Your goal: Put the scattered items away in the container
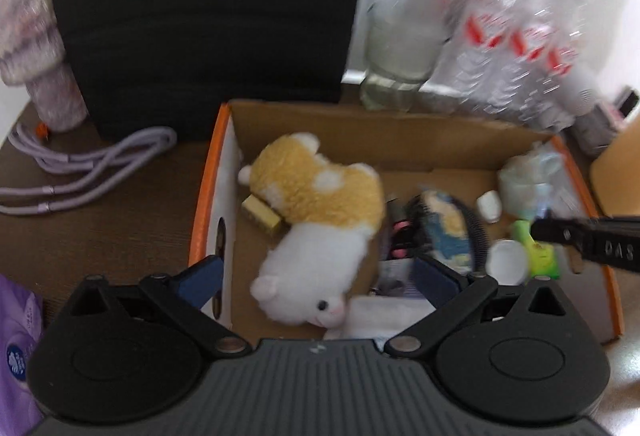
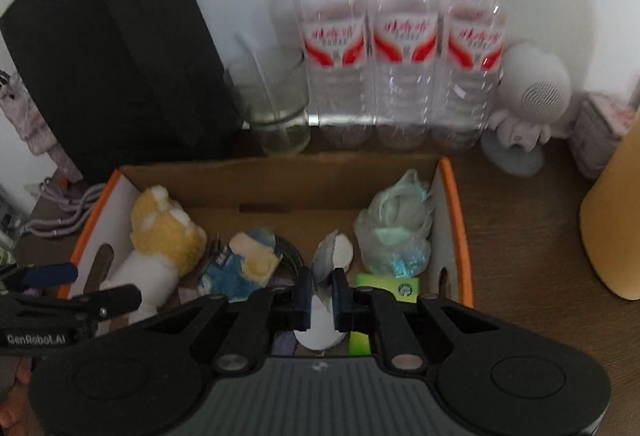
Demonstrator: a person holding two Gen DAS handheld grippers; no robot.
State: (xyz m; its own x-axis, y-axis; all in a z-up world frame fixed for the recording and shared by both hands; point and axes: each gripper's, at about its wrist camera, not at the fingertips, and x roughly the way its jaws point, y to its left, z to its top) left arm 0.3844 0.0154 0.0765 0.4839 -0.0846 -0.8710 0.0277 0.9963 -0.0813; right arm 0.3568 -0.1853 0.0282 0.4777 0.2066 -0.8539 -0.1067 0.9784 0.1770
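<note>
A cardboard box (image 1: 208,187) with an orange rim holds a yellow and white plush toy (image 1: 320,203), a blue and yellow item (image 1: 448,232), a clear bag of pale teal stuff (image 1: 528,179) and a green packet (image 1: 540,252). My left gripper (image 1: 318,276) hangs over the box's left half, wide open and empty, just above the plush. My right gripper (image 2: 322,296) hovers over the right half of the box (image 2: 454,215), shut on a thin white and grey piece (image 2: 330,256). The right gripper's tip (image 1: 540,230) also shows in the left wrist view, above the green packet.
Behind the box stand a black bag (image 2: 120,55), a glass (image 2: 276,107), three water bottles (image 2: 400,47) and a white figure (image 2: 528,103). A purple cable (image 1: 80,163) and a purple packet (image 1: 16,348) lie to the left. A yellow object (image 2: 616,228) stands at the right.
</note>
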